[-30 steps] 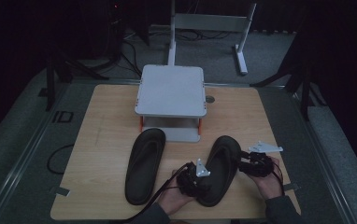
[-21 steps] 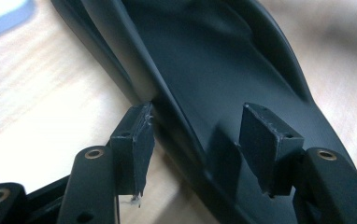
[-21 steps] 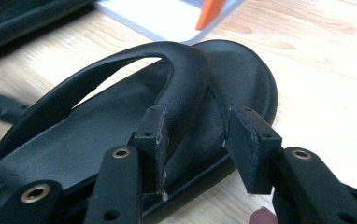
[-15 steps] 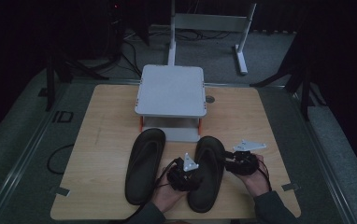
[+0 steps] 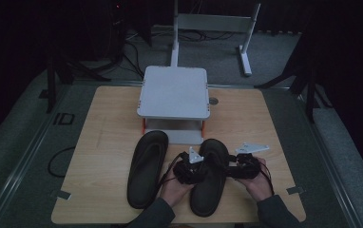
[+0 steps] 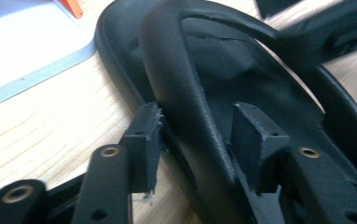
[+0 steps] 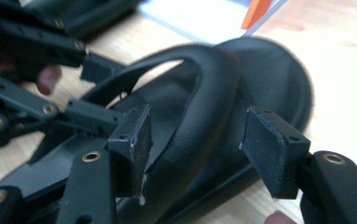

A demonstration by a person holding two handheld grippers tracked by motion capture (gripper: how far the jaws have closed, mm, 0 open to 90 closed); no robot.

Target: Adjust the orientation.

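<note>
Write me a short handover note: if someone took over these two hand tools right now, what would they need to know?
Left gripper: jaws just closing around one strap of the right sandal, gaps visible.
Right gripper: jaws just opening, straddling the other strap, not pressing.
Left sandal lies beside it on the table, below the grey stand.
Done: sandals roughly side by side.
Left: probably final straightening, then withdraw.

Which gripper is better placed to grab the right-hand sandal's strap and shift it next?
Left, probably: the left gripper closely straddles the strap of the sandal; the right gripper stands wider.
</note>
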